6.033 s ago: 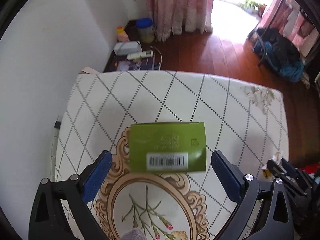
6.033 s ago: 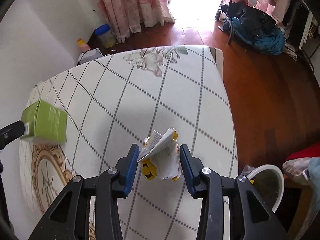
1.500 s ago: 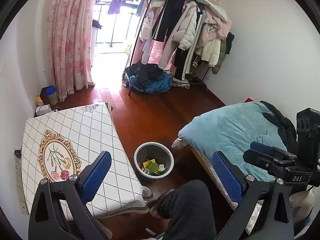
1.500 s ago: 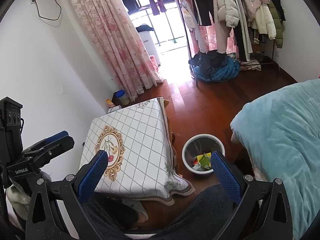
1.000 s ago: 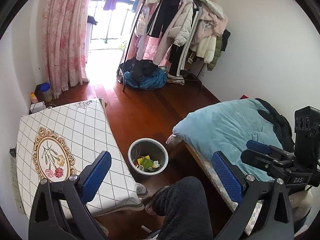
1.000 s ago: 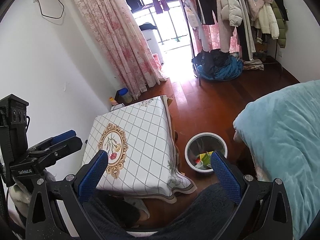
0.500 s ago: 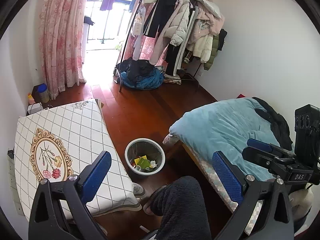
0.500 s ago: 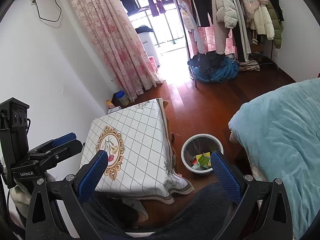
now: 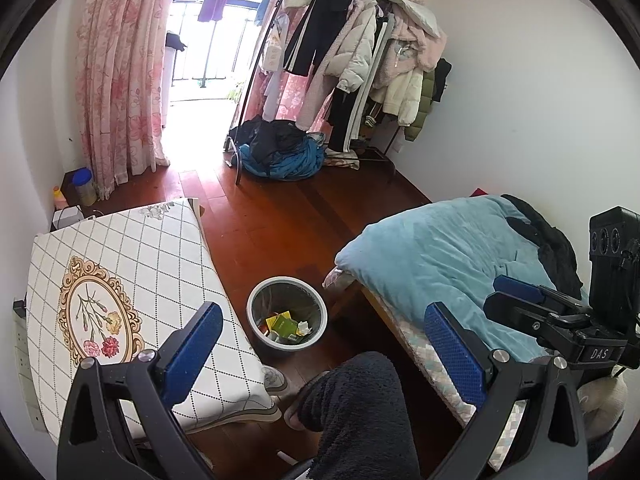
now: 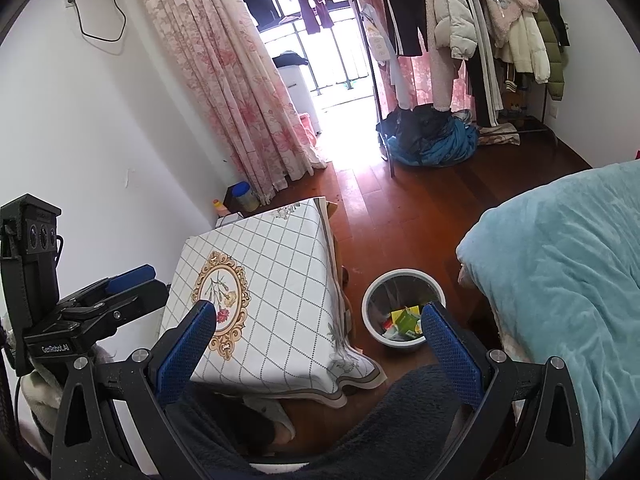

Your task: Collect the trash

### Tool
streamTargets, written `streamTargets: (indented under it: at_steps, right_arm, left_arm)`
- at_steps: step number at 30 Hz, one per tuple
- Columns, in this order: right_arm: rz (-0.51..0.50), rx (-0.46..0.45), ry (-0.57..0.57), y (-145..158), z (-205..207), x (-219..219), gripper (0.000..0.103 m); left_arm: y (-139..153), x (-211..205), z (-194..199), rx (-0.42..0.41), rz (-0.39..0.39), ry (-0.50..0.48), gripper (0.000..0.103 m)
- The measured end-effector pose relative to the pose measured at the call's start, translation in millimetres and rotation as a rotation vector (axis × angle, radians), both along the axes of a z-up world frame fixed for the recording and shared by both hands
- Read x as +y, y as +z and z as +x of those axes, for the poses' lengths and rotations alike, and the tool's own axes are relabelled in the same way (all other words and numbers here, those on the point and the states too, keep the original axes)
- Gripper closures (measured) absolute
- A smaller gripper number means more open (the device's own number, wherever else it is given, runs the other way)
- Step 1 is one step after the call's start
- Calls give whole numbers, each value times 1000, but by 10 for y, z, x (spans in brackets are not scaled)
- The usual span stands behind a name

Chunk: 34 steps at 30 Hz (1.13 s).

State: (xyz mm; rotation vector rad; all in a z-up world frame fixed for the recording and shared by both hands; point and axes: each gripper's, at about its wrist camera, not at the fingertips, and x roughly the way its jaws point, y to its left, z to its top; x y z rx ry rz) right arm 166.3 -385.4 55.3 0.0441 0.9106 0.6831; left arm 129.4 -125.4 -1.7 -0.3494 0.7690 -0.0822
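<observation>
both claws spread wide and empty, held high over the room.

left gripper (image 9: pixel 322 344) and right gripper (image 10: pixel 318 342) each gaping, nothing between the blue pads. trash (image 9: pixel 286 326) lying inside the round bin (image 9: pixel 256 300) on the wooden floor, between the table (image 9: pixel 160 248) with its diamond-check cloth and the bed (image 9: pixel 440 248) with the blue blanket; green and yellow packets plus a white scrap visible in there. tabletop bare of litter. dark fleecy knee (image 9: pixel 360 408) low in view, just below the bin.
</observation>
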Motion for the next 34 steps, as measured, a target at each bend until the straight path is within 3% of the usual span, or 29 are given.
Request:
streamTargets:
  at_steps: [34]
  right_arm:
    - [-10, 11, 32, -36, 87, -35, 0]
  left_arm:
    - [-35, -3, 3, -1, -19, 1, 0]
